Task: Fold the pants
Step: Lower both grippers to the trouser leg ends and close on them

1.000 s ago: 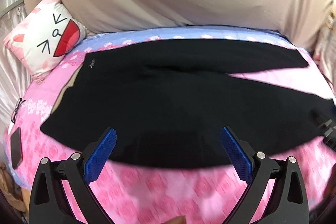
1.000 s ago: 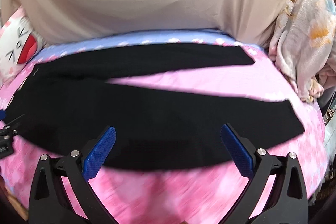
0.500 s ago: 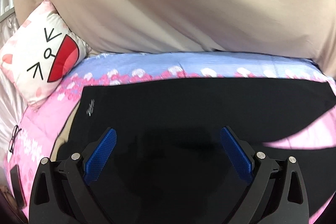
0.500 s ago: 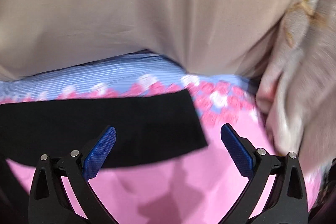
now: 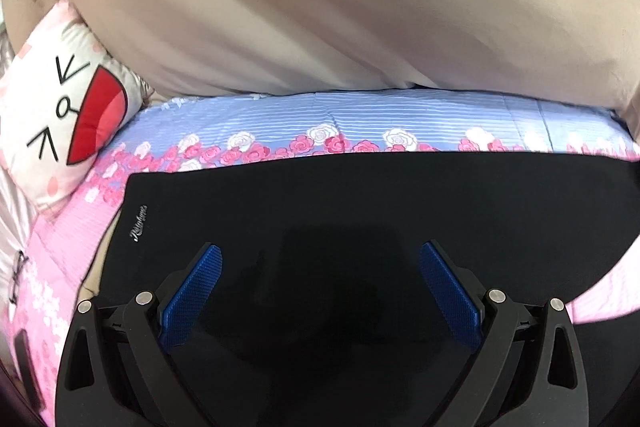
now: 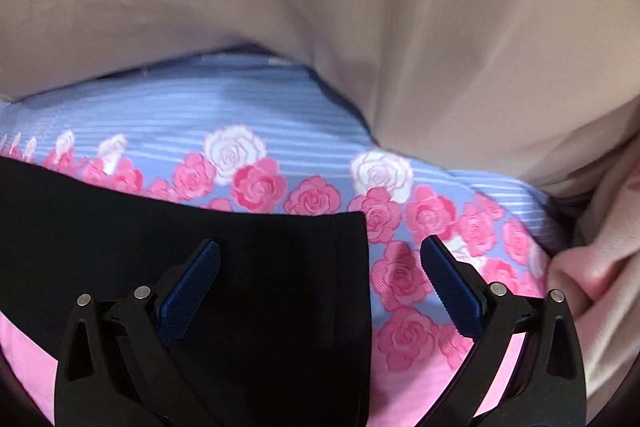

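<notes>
Between the spread blue pads at the bottom of the right wrist view, the right gripper (image 6: 320, 263) is standing released over the far leg hem of the black pants (image 6: 180, 267), whose cut edge is lying just inside the right-hand pad. Low in the left wrist view, the left gripper (image 5: 320, 267), also released and empty, is hovering over the waist end, long axis running left to right across the rose-print bedspread (image 5: 320, 123). White script at the waistband is too small to read; a cartoon-face pillow (image 5: 68, 107) is sitting at left
</notes>
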Tool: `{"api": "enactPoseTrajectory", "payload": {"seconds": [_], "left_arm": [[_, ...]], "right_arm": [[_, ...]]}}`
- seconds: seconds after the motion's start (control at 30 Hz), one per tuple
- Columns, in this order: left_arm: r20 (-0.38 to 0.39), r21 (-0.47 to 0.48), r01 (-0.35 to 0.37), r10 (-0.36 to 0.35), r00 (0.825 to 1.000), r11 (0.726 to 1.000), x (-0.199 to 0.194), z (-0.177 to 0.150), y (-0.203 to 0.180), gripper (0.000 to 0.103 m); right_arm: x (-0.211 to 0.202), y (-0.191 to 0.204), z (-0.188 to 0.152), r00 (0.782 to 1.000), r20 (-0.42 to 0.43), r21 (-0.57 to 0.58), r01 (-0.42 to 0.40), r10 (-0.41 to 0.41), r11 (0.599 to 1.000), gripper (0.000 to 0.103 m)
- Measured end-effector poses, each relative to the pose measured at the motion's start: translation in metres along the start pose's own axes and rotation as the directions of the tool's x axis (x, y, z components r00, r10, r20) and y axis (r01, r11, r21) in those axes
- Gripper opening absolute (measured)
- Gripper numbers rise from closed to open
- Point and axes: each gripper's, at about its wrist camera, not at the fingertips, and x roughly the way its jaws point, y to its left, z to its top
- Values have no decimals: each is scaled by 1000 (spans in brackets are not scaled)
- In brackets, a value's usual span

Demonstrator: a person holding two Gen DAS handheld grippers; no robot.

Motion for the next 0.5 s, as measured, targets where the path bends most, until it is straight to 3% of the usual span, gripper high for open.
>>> {"api": "enactPoseTrajectory", "payload": {"seconds": [0.1, 0.2, 0.3, 0.37, 0.5], "left_arm": [[-7, -30, 4, -4, 1000, 1000, 9, 6, 12, 97], [-3, -71, -5, 4, 1000, 997, 20, 14, 39, 97], [-27, -111, -5, 2, 1000, 994, 38, 28, 80, 97], [-44, -159, 0, -7, 999, 987, 52, 41, 116, 97], [-83, -271, -18, -5, 997, 962, 85, 60, 184, 97]], "right_arm": [[5, -8, -1, 996, 34, 45, -85, 84, 995, 98], [7, -8, -2, 993, 54, 54, -108, 105, 993, 98], [8, -12, 2, 989, 74, 62, -136, 132, 989, 82], [9, -16, 6, 987, 81, 76, -144, 137, 987, 59], [11, -28, 11, 984, 86, 127, -167, 157, 978, 39]]}}
